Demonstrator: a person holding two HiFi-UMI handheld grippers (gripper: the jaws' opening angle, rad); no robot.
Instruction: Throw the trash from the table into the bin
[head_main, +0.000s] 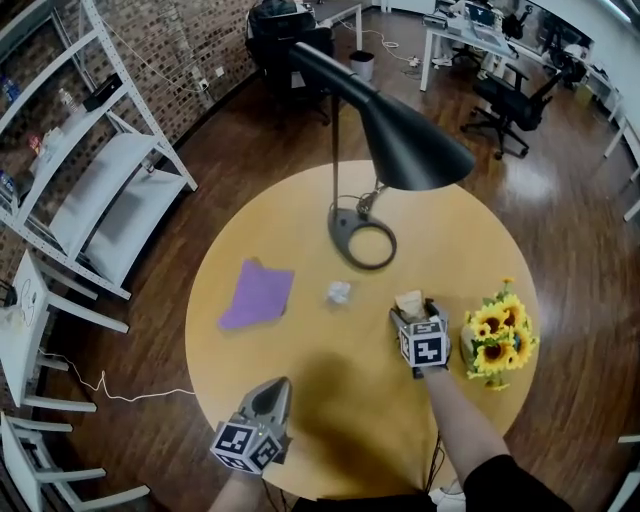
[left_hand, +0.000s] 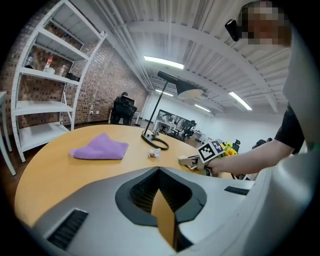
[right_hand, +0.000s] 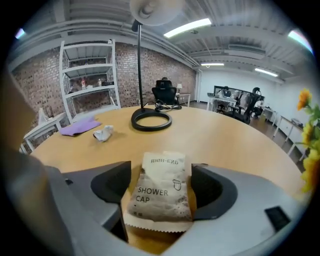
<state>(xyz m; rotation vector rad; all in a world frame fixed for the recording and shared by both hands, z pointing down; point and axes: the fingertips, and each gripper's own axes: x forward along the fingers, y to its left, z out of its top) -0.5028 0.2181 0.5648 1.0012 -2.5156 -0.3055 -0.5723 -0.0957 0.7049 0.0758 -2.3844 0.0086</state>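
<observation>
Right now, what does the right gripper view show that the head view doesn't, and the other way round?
Only the right gripper view shows the print SHOWER CAP on the packet, which lies between that gripper's open jaws, and the ceiling lights. Only the head view shows the left gripper, shut, and the forearm behind the right gripper. Both share the packet, the purple cloth, the crumpled paper and the lamp base.
</observation>
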